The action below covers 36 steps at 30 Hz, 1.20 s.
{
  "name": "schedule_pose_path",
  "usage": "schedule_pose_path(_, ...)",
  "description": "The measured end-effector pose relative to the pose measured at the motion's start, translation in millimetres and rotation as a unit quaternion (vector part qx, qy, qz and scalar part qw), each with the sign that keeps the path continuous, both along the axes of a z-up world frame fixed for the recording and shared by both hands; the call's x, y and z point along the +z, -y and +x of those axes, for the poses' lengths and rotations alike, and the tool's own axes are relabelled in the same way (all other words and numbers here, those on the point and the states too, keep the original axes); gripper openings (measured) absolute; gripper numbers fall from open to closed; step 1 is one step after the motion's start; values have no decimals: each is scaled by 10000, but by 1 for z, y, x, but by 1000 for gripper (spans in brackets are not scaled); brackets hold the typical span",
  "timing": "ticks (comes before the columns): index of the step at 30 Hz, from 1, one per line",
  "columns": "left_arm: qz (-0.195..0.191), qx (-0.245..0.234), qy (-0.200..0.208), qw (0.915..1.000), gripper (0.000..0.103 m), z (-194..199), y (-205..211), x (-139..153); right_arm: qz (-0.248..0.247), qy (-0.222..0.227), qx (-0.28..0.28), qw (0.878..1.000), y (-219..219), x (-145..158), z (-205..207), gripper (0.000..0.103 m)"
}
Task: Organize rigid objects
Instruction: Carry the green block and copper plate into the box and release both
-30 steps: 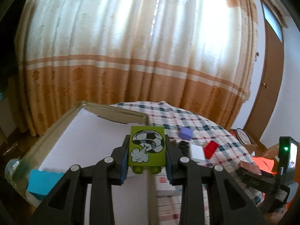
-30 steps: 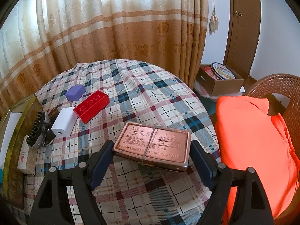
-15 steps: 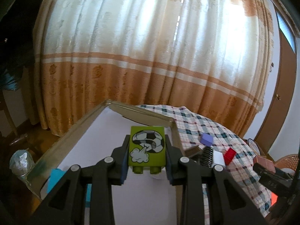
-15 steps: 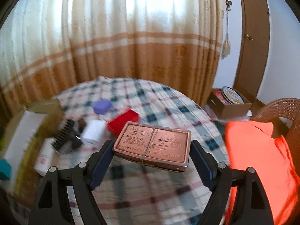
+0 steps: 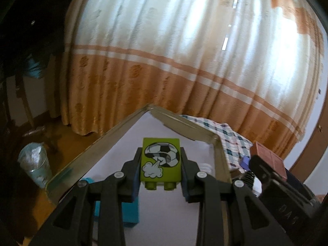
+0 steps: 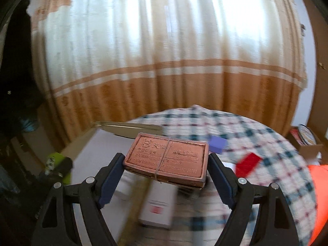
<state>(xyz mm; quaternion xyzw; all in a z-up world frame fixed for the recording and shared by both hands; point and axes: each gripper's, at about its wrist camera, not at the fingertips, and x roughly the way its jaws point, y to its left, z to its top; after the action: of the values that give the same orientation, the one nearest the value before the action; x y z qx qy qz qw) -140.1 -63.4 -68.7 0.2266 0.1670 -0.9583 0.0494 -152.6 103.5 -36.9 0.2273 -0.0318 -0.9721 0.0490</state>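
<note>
Left wrist view, and here's the big shallow cardboard box with the white floor (image 5: 114, 137), its tan rim running up to a corner ahead. The job, I reckon, is dropping both pieces inside that box, so clear the near wall first, come down low over bare white floor, and only then let go; a drop from height would send a hard block bouncing. Pick a spot away from the turquoise plastic block (image 5: 129, 213) already lying in there.

On the round table with the checked cloth (image 6: 266, 143), a lilac block (image 6: 218, 143) and a red studded brick (image 6: 248, 161) wait their turn, well apart from the box, with a white carton (image 6: 156, 207) blurred below.

Now the claws. The left gripper (image 5: 161, 173) is squeezed nearly closed, pads pressing both sides of the lime-green toy brick with the football print (image 5: 161, 160), held above the box floor, studs toward the camera. The right gripper (image 6: 166, 162) stands wide, yet it's no empty spread: its blue pads clamp the short ends of the flat copper-coloured embossed tin (image 6: 167, 157), a thin band round it, carried just above the box's edge.
</note>
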Motion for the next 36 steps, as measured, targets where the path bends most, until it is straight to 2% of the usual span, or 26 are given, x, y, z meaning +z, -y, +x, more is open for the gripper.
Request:
schedule_pose_path(4,85,398,160,9990,30,0,8,-4,-27,54,517,9986,15,-8,-13,83)
schedule_pose_path(9,257,605,348,9972,30,-1,18,-10,-211,270,935,9950,19,-18,-25,83)
schedule_pose_path(19,98,911,446,9948,31,1,16,-11,-628,654,1383,9862,18,-33,-40,84)
schedule_pose_path(21,76,916,432,9948,35,0,15,-10,-731,668,1426,9848,15,-34,-41,84)
schedule_pose_path(23,52,931,415,9948,47,1,15,-9,-839,663,1431,9839,11,-34,-41,84)
schedule_pose_path(24,35,934,392,9949,49,1,14,-9,-900,658,1425,9835,8,-34,-41,84)
schedule_pose_path(27,-48,1068,322,9937,70,5,14,-7,-1230,695,1487,9787,1,-33,-41,84)
schedule_pose_path(29,-10,1238,275,9919,88,9,18,-6,-1513,759,1585,9727,-3,-31,-43,84)
schedule_pose_path(32,131,1310,184,9911,89,13,22,-6,-1697,875,1743,9660,-2,-27,-44,84)
schedule_pose_path(36,-37,1257,154,9919,89,13,16,-4,-1729,621,1655,9690,-8,-15,-34,84)
